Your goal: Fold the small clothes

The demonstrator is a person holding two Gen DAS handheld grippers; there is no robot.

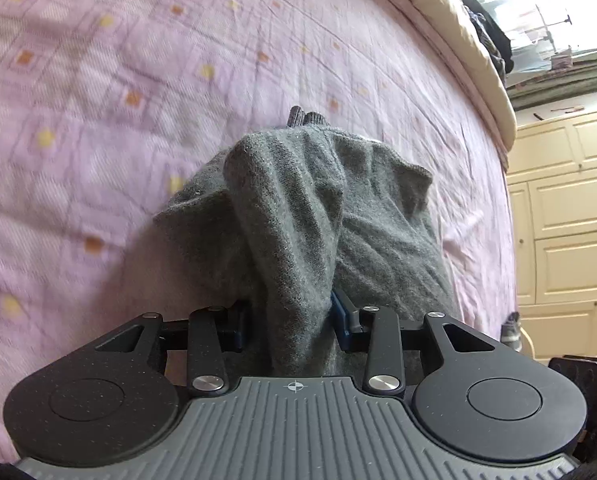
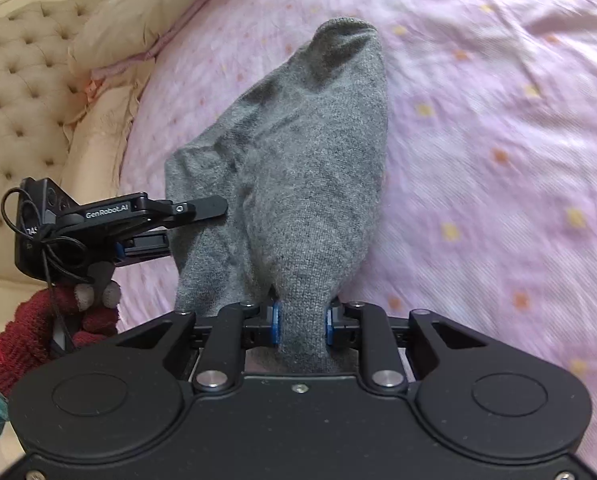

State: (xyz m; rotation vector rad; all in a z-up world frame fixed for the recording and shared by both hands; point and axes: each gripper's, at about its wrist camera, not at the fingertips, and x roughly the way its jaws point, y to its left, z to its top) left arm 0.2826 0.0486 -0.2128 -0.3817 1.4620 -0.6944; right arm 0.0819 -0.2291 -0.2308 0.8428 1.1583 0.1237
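Observation:
A small grey knit garment [image 1: 298, 216] hangs bunched over the pink bedspread [image 1: 98, 120]. My left gripper [image 1: 290, 320] is shut on a fold of it near its lower edge. My right gripper [image 2: 301, 324] is shut on another part of the same grey knit garment [image 2: 306, 152], which rises away from the jaws toward the bed. In the right wrist view the left gripper [image 2: 170, 232] shows from the side at the garment's left edge, held by a hand in a red glove [image 2: 38, 328].
The pink bedspread [image 2: 498, 160] with small orange and yellow squares fills both views. A cream tufted headboard [image 2: 18, 80] and a beige pillow [image 2: 138, 12] lie at the left. Cream cabinets [image 1: 570, 208] stand beyond the bed's edge.

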